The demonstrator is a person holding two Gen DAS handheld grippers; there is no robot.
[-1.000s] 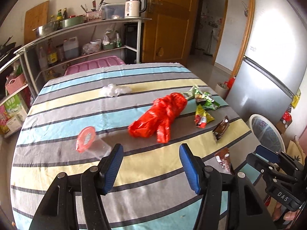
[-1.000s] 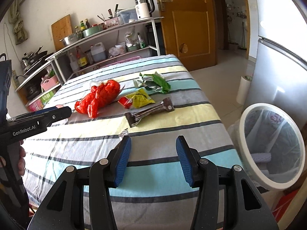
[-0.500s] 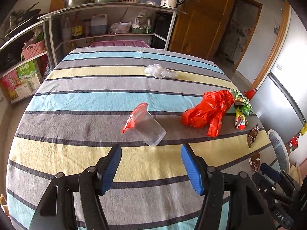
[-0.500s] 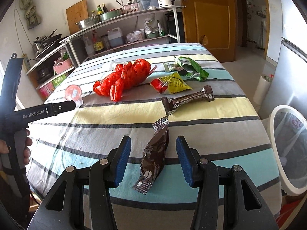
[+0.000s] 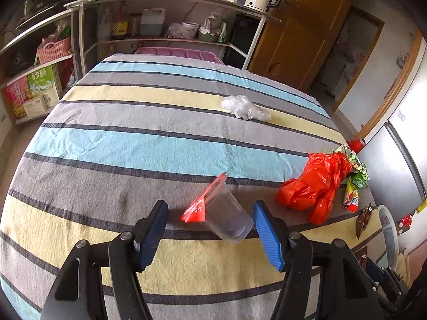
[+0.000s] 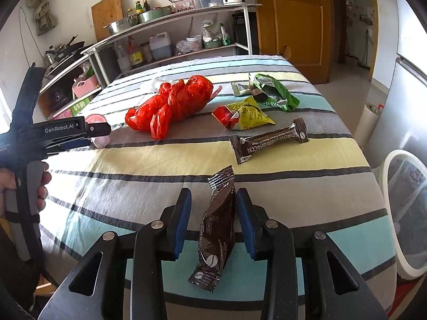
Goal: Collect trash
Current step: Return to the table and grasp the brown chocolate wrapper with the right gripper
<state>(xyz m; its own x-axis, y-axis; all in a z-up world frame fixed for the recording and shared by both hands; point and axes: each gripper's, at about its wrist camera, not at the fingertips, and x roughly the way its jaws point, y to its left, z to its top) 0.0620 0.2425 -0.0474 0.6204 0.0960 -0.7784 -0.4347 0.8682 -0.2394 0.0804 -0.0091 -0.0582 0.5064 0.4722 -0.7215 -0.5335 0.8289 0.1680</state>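
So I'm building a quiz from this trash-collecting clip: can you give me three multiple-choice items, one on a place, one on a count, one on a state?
1. Where does the nearest brown wrapper lie?
A. between the right gripper's fingers
B. in the bin
C. on the shelf

2. How many brown wrappers lie on the tablecloth in the right wrist view?
A. one
B. two
C. four

3. How is the clear plastic cup at the left gripper?
A. upright
B. on its side
C. crushed flat

Answers: 1 A, a blue pad sits on each side of it. 2 B, the near one and another brown wrapper beyond. 3 B, its red lid faces sideways.
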